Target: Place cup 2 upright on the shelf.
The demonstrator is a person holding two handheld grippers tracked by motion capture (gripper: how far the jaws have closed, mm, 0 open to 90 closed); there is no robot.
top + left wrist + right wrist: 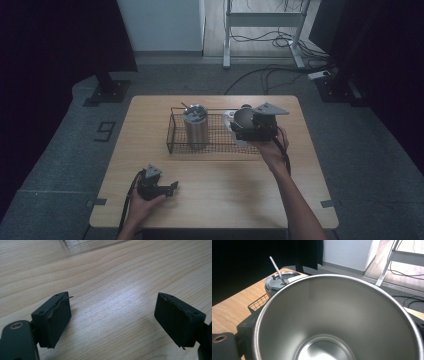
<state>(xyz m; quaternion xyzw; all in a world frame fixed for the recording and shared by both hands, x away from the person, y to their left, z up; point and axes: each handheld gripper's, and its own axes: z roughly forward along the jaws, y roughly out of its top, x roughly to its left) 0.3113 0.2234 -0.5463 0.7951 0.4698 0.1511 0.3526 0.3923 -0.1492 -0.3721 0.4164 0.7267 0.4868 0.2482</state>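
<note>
Right gripper (248, 131): held above the right end of the wire basket (176, 131), jaws set on either side of an open stainless steel cup (342, 322) and closed against its wall, so the cup was carried clear of the table (215, 195). Seen along that gripper's jaws, the cup's bare interior and rim faced the camera, mouth upward.

Second steel tumbler (195, 125): stood upright inside the basket, toward its left half, lid on, metal straw (277, 270) rising tilted from the lid. It lay just beside the held cup, apart from it.

White object (228, 118): partly hidden behind the held cup at the basket's right end; kind not discernible.

Left gripper (172, 188): rested low over the near left part of the table, well apart from the basket. Its pads (56, 320) stood apart with bare wood between them, nothing held.

Table: light wood-grain top, on grey floor.
</note>
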